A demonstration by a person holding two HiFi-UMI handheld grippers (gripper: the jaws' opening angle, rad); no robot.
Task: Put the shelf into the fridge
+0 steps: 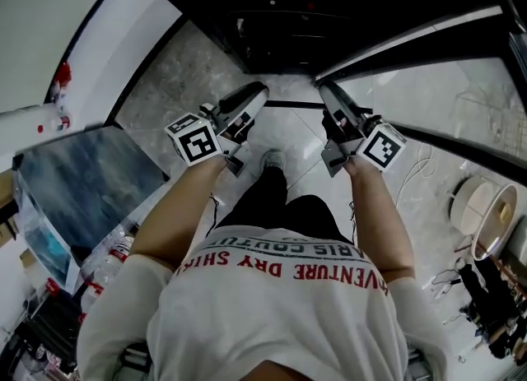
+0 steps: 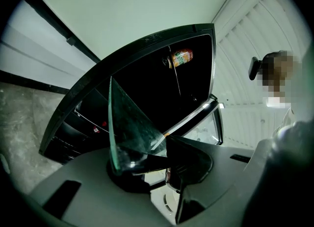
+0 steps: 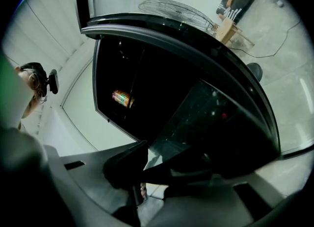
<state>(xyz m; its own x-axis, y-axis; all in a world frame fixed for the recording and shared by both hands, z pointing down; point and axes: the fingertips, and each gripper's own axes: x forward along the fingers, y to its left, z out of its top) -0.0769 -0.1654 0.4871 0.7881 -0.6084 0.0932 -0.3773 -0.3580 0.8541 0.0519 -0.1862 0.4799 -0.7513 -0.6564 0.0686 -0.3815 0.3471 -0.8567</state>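
A clear glass shelf (image 2: 128, 129) is held level between both grippers in front of the open fridge (image 1: 329, 9). In the head view only its near edge shows, as a dark line (image 1: 284, 104) between the two grippers. My left gripper (image 1: 251, 95) is shut on the shelf's left side, the pane wedged between its jaws (image 2: 157, 160). My right gripper (image 1: 331, 95) is shut on the right side of the shelf (image 3: 196, 118), its jaws (image 3: 147, 164) clamped on the pane. The fridge's dark inside (image 2: 147, 88) lies straight ahead, with an orange can (image 2: 181, 58) deep in it.
The same can (image 3: 122, 98) also shows in the right gripper view. A dark-topped box (image 1: 82, 182) and water bottles (image 1: 111, 260) lie at the left. A round white appliance (image 1: 486, 211) and cables are on the floor at right. A wire fan guard (image 3: 176, 10) stands beyond the fridge.
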